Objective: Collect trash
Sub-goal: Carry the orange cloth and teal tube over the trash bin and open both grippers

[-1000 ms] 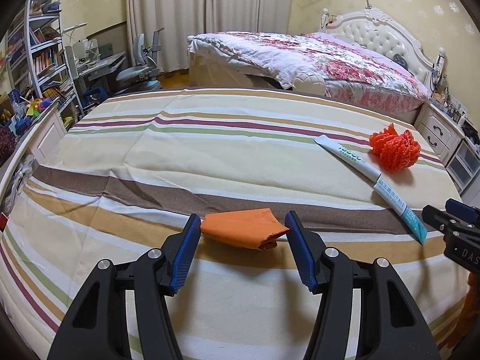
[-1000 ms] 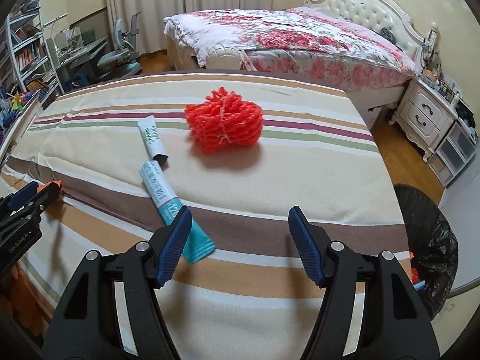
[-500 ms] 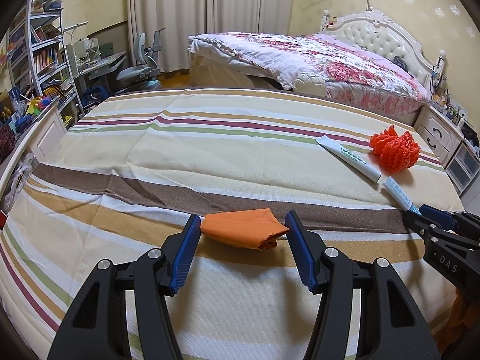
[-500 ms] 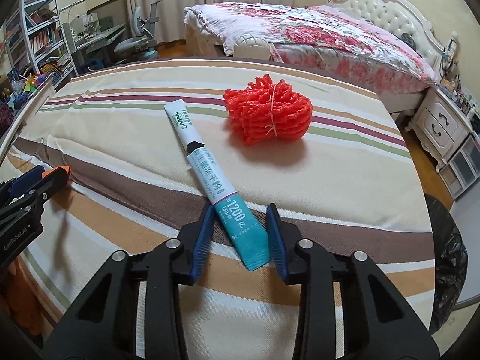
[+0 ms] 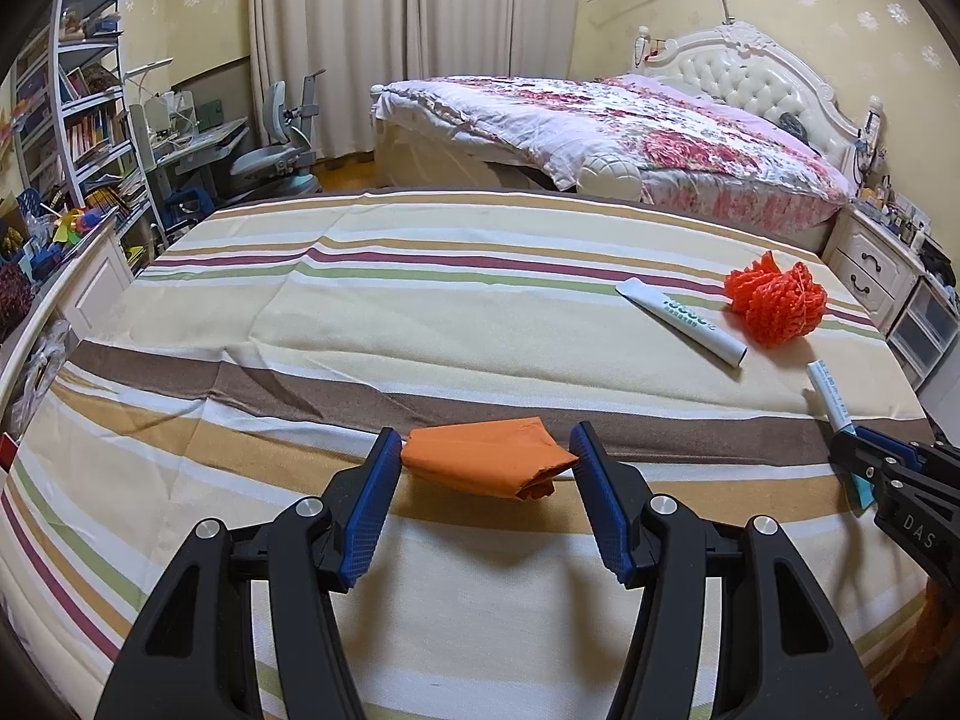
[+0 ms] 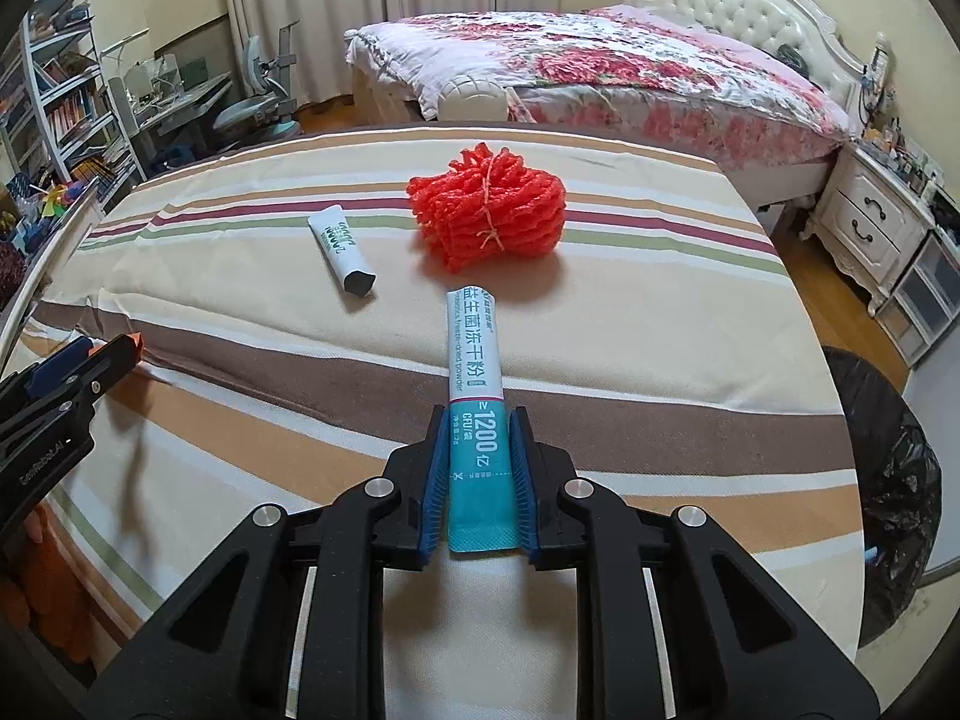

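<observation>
My right gripper (image 6: 479,450) is shut on the teal end of a white and teal sachet (image 6: 474,360), which points away over the striped cloth. My left gripper (image 5: 486,456) is open, its blue pads on either side of a folded orange wrapper (image 5: 489,462) lying on the cloth. A red foam net bundle (image 6: 489,213) and a white tube (image 6: 342,246) lie farther back. In the left wrist view the bundle (image 5: 774,303), the tube (image 5: 684,318) and the held sachet (image 5: 831,399) show at the right, with my right gripper (image 5: 864,456).
A black trash bag (image 6: 888,480) stands on the floor off the table's right edge. A bed (image 5: 630,126) is behind the table, a white nightstand (image 6: 870,222) at the right, shelves and a desk chair (image 5: 282,138) at the left.
My right gripper moved left onto the sachet and closed on its teal end, and the sachet now points straight ahead. My left gripper has stayed open around the orange wrapper.
</observation>
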